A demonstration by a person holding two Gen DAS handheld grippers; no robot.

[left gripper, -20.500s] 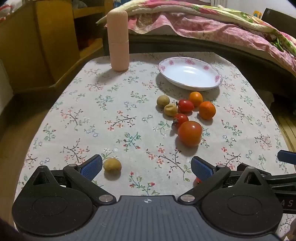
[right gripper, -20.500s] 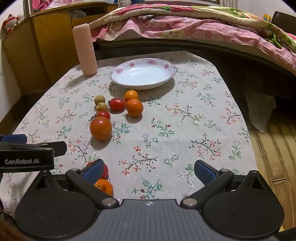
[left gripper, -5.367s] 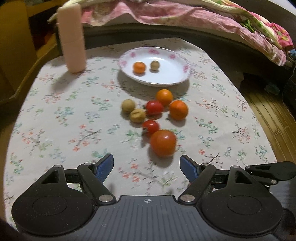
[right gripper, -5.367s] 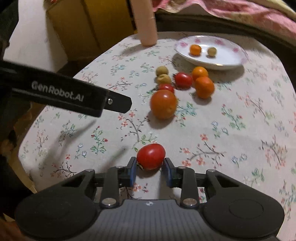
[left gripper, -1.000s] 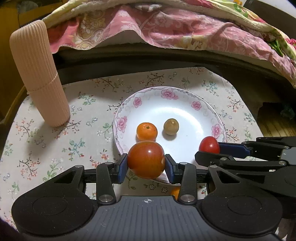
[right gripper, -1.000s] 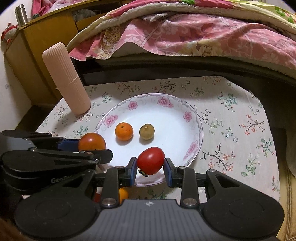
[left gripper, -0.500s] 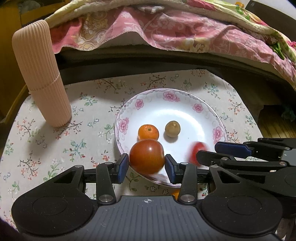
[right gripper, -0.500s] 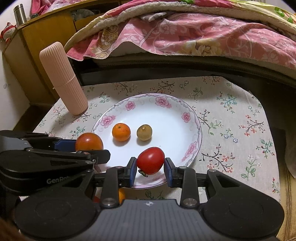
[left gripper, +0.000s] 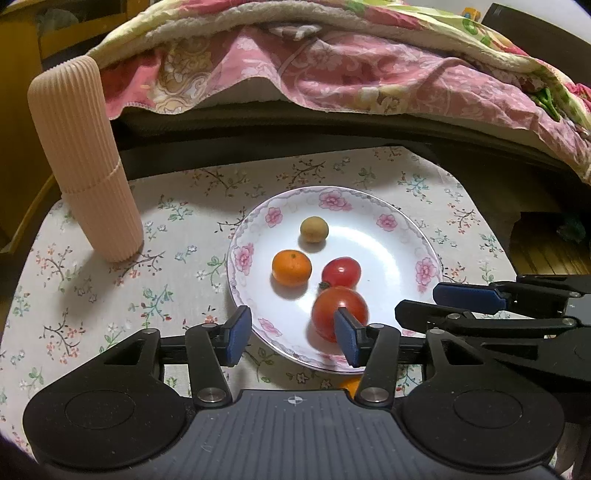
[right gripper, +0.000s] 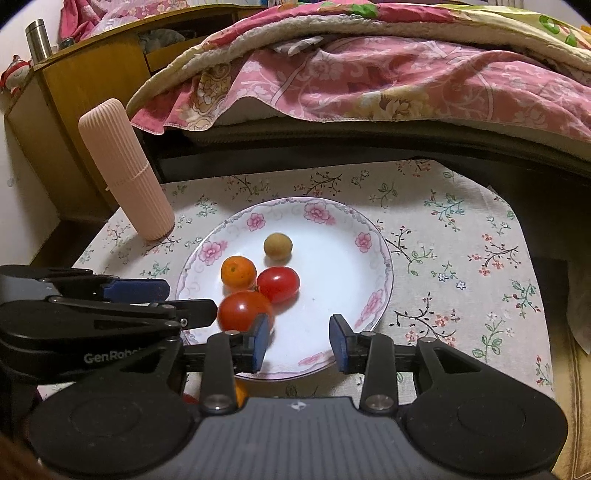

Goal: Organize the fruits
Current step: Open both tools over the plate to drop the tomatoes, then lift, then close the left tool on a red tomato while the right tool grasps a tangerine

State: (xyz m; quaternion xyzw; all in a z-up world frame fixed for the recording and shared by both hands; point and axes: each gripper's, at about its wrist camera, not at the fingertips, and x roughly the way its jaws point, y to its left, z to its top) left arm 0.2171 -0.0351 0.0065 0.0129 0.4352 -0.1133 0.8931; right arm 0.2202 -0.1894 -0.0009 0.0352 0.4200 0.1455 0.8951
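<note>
Plate [left gripper: 402, 229] holds four fruits; we hover left gripper [left gripper: 291, 334] and right gripper [right gripper: 298, 343] above it, both spread, empty. Next we fetch orange [left gripper: 350, 386] below near rim.

A ribbed pink cylinder [left gripper: 83, 162] stands upright on the floral cloth [left gripper: 177, 236] covering the worktop. Behind it a pink quilt [right gripper: 388, 77] spills over the bed edge. A steel flask [right gripper: 38, 36] sits atop the wooden cabinet [right gripper: 88, 81].
</note>
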